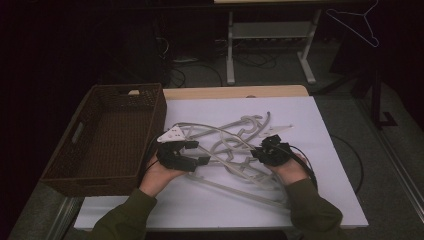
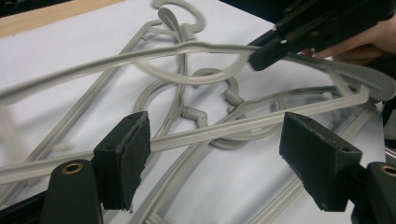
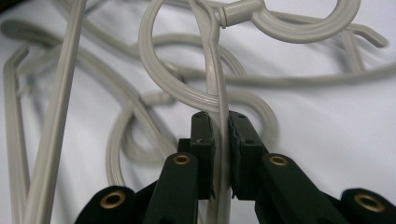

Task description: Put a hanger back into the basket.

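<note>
Right tongs [image 3: 219, 154] clamp a grey hanger [image 3: 212, 70] bar (clearest in their own view). Left tongs [image 2: 215, 154] gape around another bar; hanger pile mid-desk [image 1: 325, 130], right of basket [image 1: 107, 132].

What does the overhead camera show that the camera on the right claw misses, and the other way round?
The high view alone shows the brown wicker basket at the table's left, the person's sleeves, the left claw and a hanger hanging at the back. The right gripper view alone shows, close up, the right claw shut on a hanger bar. Both show the tangled pile of grey hangers on the white tabletop.
</note>
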Available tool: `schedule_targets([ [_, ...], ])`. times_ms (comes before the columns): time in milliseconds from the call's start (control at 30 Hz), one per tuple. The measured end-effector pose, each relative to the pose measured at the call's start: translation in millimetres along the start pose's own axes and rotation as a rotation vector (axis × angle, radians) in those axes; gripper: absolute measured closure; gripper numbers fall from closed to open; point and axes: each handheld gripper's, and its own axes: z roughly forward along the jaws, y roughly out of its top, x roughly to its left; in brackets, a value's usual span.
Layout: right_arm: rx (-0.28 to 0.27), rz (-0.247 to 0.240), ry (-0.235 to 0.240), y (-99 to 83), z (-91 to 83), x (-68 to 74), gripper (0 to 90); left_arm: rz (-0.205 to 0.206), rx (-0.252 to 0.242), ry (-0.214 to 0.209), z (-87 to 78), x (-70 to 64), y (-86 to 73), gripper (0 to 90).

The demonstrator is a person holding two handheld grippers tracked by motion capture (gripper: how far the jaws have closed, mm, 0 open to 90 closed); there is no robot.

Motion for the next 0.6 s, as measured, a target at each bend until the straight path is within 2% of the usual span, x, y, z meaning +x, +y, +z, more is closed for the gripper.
schedule_targets([
  [100,0.003,-0.046,0.048,-18.4,-15.2,-11.0,81.5,0.005,-0.004,-0.001,-2.2,-0.6,2.7,24.2],
  [133,0.003,-0.046,0.048,-18.4,-15.2,-11.0,81.5,0.005,-0.004,-0.001,-2.2,-0.6,2.7,24.2],
  [233,0.021,-0.064,0.116,-33.1,-19.3,-17.0,81.4,-0.001,-0.014,0.001,-2.1,-1.2,4.0,24.2],
  [267,0.021,-0.064,0.116,-33.1,-19.3,-17.0,81.4,-0.001,-0.014,0.000,-1.9,-1.1,4.1,24.2],
  [333,0.031,-0.092,0.149,-37.2,-18.7,-18.3,81.4,-0.001,-0.007,0.003,-0.6,-1.0,3.7,24.2],
  [400,0.032,-0.098,0.176,-39.5,-16.6,-18.7,81.4,0.006,0.004,0.008,1.3,0.0,2.7,24.2],
  [433,0.038,-0.114,0.179,-39.6,-13.4,-18.9,81.3,0.020,0.024,0.016,3.8,2.1,1.6,24.5],
  [500,0.040,-0.116,0.185,-39.3,-11.7,-18.9,81.2,0.021,0.033,0.019,6.1,3.3,1.0,24.7],
  [567,0.043,-0.151,0.186,-38.9,-6.3,-19.8,80.3,0.025,0.047,0.021,9.4,4.8,0.3,25.0],
  [600,0.043,-0.151,0.186,-38.9,-6.3,-19.8,80.3,0.026,0.053,0.021,11.6,5.1,0.0,25.0],
])
